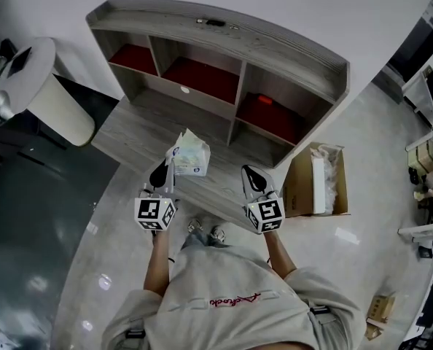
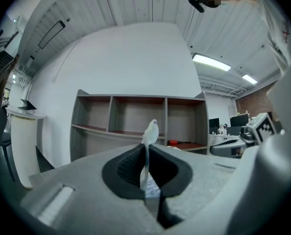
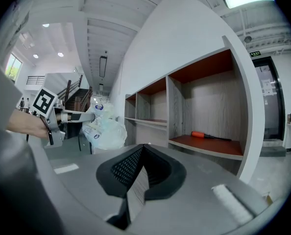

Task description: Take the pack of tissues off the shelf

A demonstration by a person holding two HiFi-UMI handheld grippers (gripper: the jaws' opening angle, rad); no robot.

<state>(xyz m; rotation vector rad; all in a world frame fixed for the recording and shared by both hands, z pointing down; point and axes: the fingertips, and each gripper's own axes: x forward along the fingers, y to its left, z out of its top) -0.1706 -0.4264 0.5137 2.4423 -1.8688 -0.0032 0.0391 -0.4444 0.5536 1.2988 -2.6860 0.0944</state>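
Head view: a person stands before a grey shelf [image 1: 275,57] with a gripper in each hand. At far left a white round stand [image 1: 52,97] sits well apart from the action.

The left gripper [image 1: 167,165] is clamped tight on the pack of tissues [image 1: 190,154]. It pinches only the thin sealed edge, which shows as a sliver between the pressed pads in the left gripper view. That hold looks deliberate: the flap is flat and easy to nip, while the soft body of the pack would bulge. The pack hangs in the air in front of the shelf, outside all three compartments, so by the look of it the task is nearly done.

The right gripper [image 1: 251,173] is level with its partner, well apart from the pack, with its jaws together on nothing. It appears to be kept in reserve. Its own view faces the right-hand compartment, where an orange-handled tool [image 3: 210,135] lies on the red floor. An open cardboard box [image 1: 298,188] rests on the floor beside the shelf at right.
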